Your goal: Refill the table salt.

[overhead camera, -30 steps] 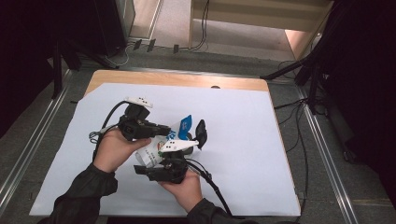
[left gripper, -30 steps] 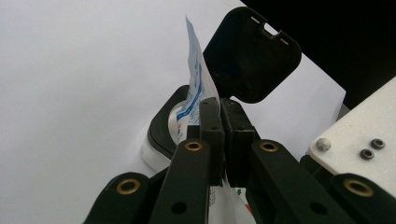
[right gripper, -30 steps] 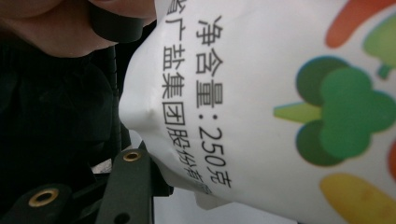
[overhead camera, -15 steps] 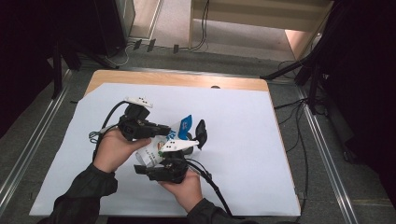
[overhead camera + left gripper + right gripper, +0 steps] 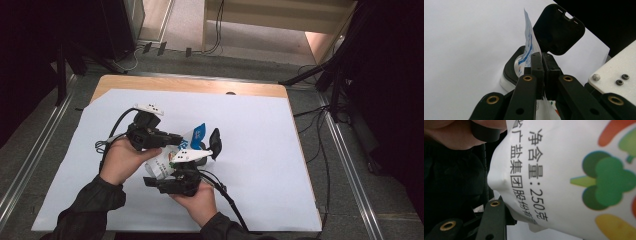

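Salt pouch is up off the white sheet, held between both grippers over the near-left part of the table. Nearest me, R gripper has its jaws partway open w/ the pouch body between them; in the right gripper view the printed side sits over the one jaw I can see, so pad contact = can't tell. L gripper next out: jaws fully closed, pinching the pouch's thin blue-printed top edge. Just past the tips, a white container w/ black rim, its black flip lid standing open beside the pouch edge. Bare wood strip of table at the far edge.
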